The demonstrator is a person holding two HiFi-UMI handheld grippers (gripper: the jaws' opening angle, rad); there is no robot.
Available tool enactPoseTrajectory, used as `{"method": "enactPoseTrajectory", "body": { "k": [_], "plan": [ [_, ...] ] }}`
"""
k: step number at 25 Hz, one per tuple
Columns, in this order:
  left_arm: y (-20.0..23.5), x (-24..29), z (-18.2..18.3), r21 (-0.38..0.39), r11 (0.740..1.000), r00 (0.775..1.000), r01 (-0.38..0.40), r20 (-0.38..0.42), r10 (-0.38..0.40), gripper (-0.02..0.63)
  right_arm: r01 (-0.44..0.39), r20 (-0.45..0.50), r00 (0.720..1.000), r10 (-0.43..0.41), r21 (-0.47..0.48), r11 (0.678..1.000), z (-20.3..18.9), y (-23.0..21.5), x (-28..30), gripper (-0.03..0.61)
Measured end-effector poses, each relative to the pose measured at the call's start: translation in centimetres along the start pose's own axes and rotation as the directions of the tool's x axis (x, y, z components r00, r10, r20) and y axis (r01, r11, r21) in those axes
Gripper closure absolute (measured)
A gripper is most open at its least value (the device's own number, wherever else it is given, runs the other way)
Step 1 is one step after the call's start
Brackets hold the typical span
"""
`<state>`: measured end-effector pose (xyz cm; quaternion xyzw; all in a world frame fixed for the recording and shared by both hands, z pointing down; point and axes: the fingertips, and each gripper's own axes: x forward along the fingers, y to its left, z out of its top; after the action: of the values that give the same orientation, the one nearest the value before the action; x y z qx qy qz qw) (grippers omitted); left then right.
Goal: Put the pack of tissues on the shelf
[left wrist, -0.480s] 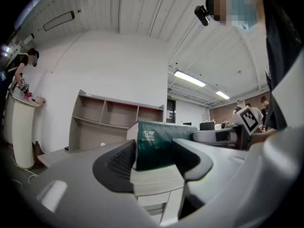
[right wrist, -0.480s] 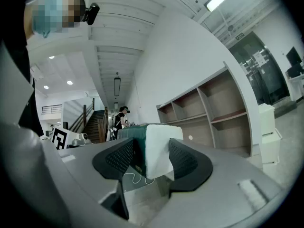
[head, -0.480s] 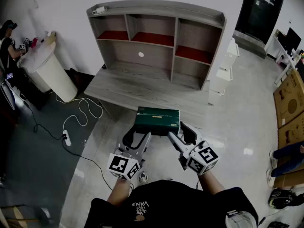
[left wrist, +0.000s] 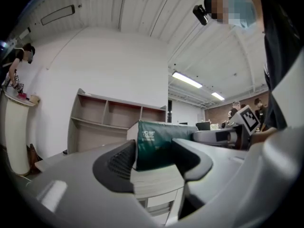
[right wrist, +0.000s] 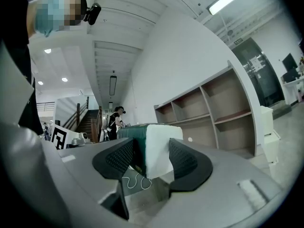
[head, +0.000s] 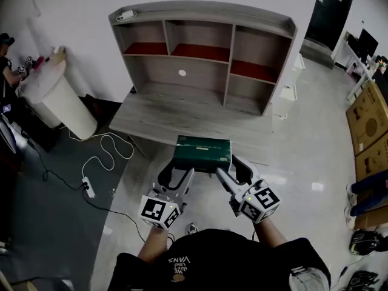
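The pack of tissues is a dark green block with white ends, held level in the air just before the desk's front edge. My left gripper is shut on its left end and my right gripper on its right end. In the left gripper view the green pack fills the gap between the left gripper's pads. In the right gripper view the pack's white end sits between the right gripper's pads. The grey shelf with open compartments stands ahead against the wall.
A wooden desk top runs below the shelf. A white bin stands at the left, with a cable and power strip on the floor. A white drawer unit and cardboard boxes are at the right.
The shelf and desk have shifted slightly in the head view. Both grippers keep the same hold on the pack.
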<state>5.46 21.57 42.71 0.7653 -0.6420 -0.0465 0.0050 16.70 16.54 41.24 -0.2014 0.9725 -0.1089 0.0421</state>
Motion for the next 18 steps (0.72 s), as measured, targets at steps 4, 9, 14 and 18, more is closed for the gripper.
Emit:
{"method": "enactPoseTrajectory", "body": {
  "k": [4, 9, 14, 18],
  "plan": [
    [2.4, -0.4, 0.1, 0.007, 0.999, 0.999, 0.041, -0.004, -0.041, 0.350, 0.045, 0.012, 0.999, -0.045, 0.003, 0.999, -0.3, 1.3, 1.9, 0.347],
    [4.9, -0.5, 0.2, -0.005, 0.996, 0.996, 0.087, -0.005, -0.087, 0.350, 0.086, 0.024, 0.996, -0.086, -0.004, 0.996, -0.5, 2.3, 3.9, 0.347],
    [5.9, 0.0, -0.2, -0.017, 0.995, 0.995, 0.099, 0.000, -0.099, 0.350, 0.099, 0.034, 0.995, -0.099, -0.008, 0.995, -0.7, 2.0, 4.9, 0.347],
    [7.1, 1.3, -0.6, -0.023, 0.995, 0.996, 0.094, -0.004, -0.094, 0.350, 0.088, 0.044, 0.995, -0.089, 0.008, 0.996, -0.5, 1.0, 6.5, 0.347]
  ]
}}
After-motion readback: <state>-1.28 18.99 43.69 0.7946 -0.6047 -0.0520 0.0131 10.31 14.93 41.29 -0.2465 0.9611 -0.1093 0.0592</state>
